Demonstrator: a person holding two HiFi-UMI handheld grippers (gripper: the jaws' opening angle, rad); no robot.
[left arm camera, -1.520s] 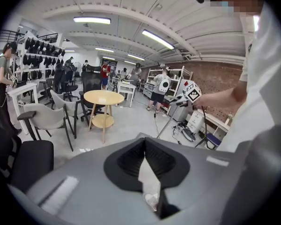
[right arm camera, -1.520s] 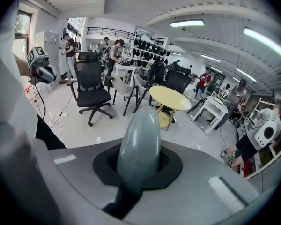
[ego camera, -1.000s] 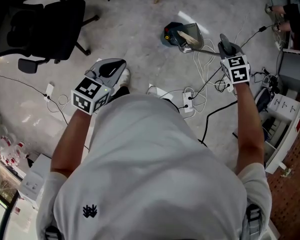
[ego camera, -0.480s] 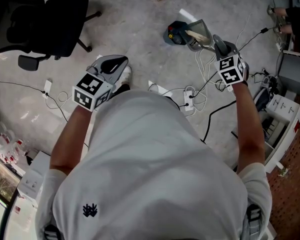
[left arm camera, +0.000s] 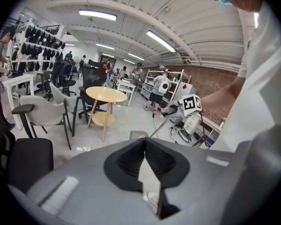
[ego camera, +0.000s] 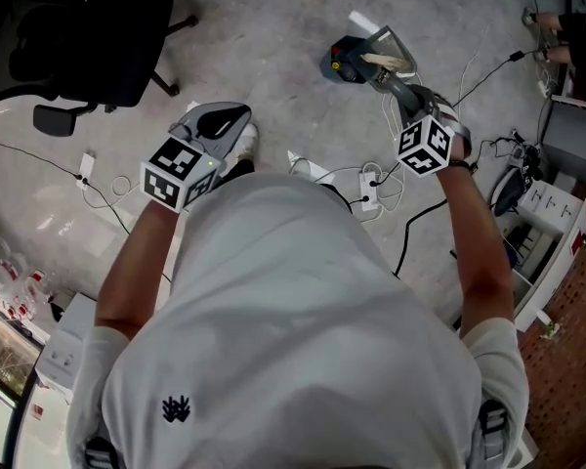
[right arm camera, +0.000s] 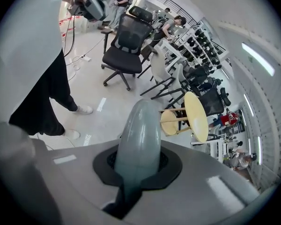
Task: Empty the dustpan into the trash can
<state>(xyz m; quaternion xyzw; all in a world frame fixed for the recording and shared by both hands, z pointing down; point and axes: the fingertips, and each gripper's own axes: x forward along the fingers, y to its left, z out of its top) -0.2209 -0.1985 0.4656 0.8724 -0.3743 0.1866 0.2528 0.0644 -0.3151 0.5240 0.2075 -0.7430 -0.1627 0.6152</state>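
Note:
In the head view my right gripper [ego camera: 410,94] is shut on the grey-green handle of the dustpan [ego camera: 388,49]. The pan hangs tilted just above and right of the small dark trash can [ego camera: 340,64] on the floor, and a pale scrap lies in the pan. The right gripper view shows the rounded handle [right arm camera: 138,130] clamped between the jaws of the right gripper [right arm camera: 138,150]. My left gripper [ego camera: 236,117] is held near my body, shut and empty. In the left gripper view the left gripper [left arm camera: 144,143] has its pads pressed together, and the dustpan [left arm camera: 138,135] shows far off.
White cables and a power strip [ego camera: 369,189] lie on the floor between me and the can. A black office chair [ego camera: 88,37] stands at the upper left, a white drawer unit [ego camera: 555,231] at the right. A round yellow table [left arm camera: 105,95] and people stand further off.
My right gripper has swung left and turned, lifting and tipping the dustpan over the trash can. The left gripper has hardly moved.

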